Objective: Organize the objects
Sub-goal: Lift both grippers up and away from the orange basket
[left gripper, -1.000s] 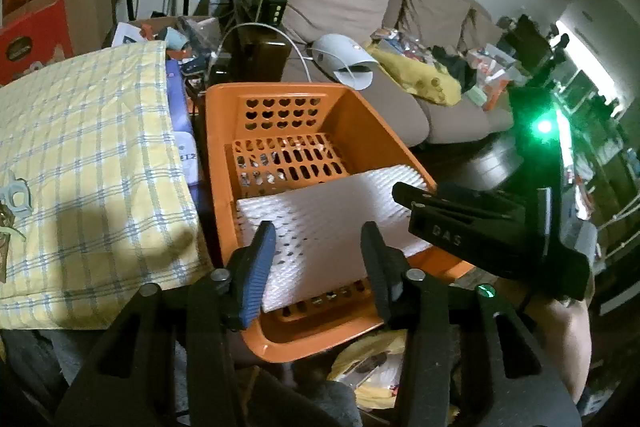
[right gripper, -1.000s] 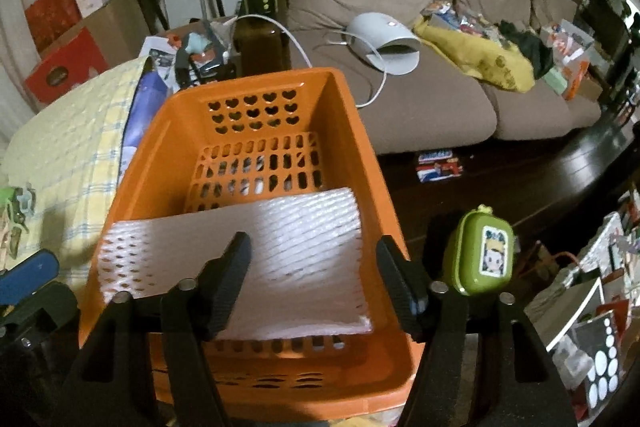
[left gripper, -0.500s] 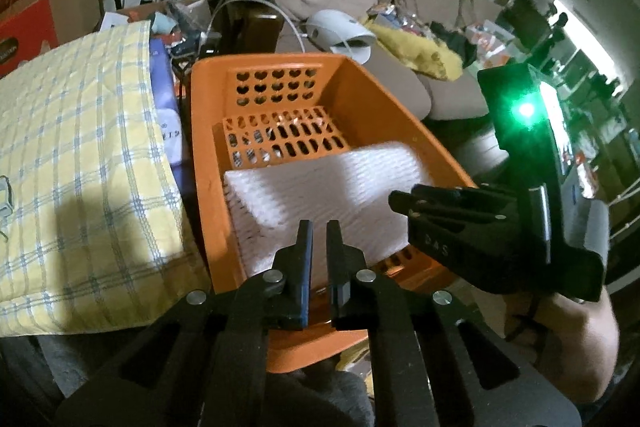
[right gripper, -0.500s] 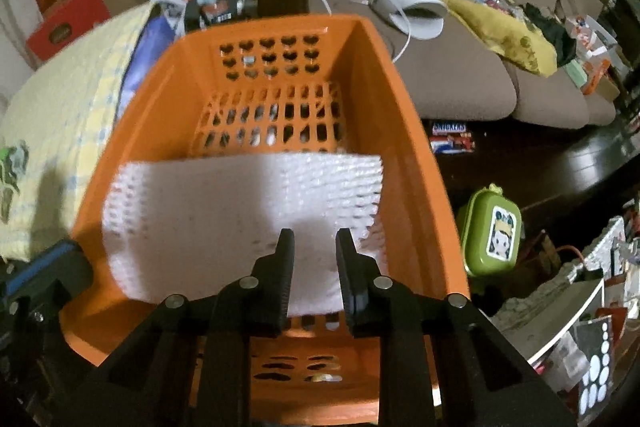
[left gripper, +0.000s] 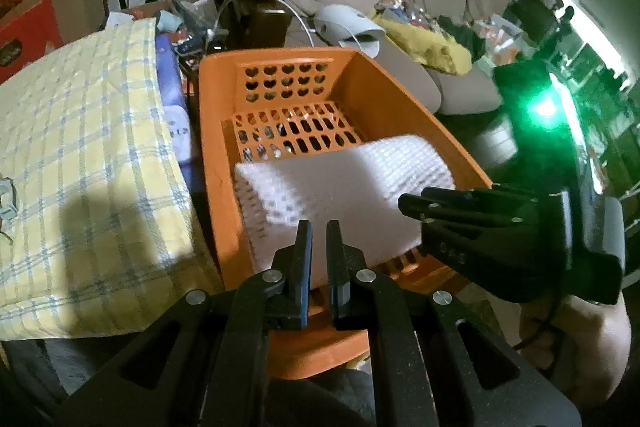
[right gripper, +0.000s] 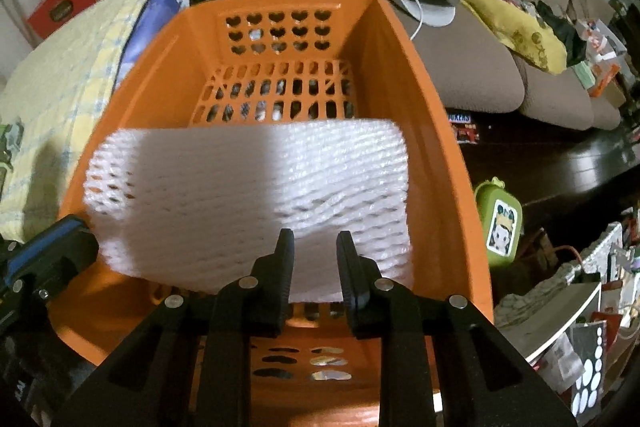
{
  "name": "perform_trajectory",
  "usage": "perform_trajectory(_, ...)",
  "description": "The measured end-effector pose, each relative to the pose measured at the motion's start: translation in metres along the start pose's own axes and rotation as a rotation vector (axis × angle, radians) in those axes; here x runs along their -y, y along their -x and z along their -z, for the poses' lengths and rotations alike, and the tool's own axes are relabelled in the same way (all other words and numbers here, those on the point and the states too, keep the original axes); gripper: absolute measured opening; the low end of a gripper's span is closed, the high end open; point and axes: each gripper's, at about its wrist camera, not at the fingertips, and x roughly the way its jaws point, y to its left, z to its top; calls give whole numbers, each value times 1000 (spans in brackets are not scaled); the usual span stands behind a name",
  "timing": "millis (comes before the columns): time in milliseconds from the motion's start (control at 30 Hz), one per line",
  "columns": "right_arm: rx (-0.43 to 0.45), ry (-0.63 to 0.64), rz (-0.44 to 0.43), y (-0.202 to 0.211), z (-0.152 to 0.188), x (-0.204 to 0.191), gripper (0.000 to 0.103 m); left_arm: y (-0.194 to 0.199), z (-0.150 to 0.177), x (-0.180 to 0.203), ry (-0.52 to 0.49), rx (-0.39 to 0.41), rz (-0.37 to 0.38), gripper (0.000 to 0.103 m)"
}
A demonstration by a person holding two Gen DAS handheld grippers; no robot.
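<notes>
The orange basket (right gripper: 440,131) carries one thing – a white foam mesh sheet (right gripper: 256,187) (lying across its near half).

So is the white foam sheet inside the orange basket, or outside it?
Inside. The foam sheet lies across the near half of the basket, between its side walls; the far half of the slotted floor is bare.

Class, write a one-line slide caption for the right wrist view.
Right gripper pinches the near edge of a white foam net sheet inside an orange basket.

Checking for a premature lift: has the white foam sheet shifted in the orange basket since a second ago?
No. The white foam sheet still covers the near half of the orange basket, with the slotted floor beyond it bare as before.
</notes>
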Motion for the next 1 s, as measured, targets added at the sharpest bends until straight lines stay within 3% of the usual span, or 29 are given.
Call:
perform_trajectory(133,85,-28,-67,20,-5,6,22,7,-6,-7,18,19,-9,6)
perform_trajectory(433,257,-222,-66,58,-3,63,25,16,-16,-26,60,50,-13,6)
perform_trajectory(567,225,-234,-60,49,-4,68,24,16,-15,-21,36,46,0,6)
perform_trajectory(800,118,-144,-26,23,-4,44,24,9,-23,-4,-14,50,24,8)
perform_trajectory(933,51,-87,29,5,-1,31,23,-10,-27,10,-75,30,-26,10)
perform_trajectory(1000,39,-82,17,5,1,30,23,-21,-23,12,-82,11,-49,10)
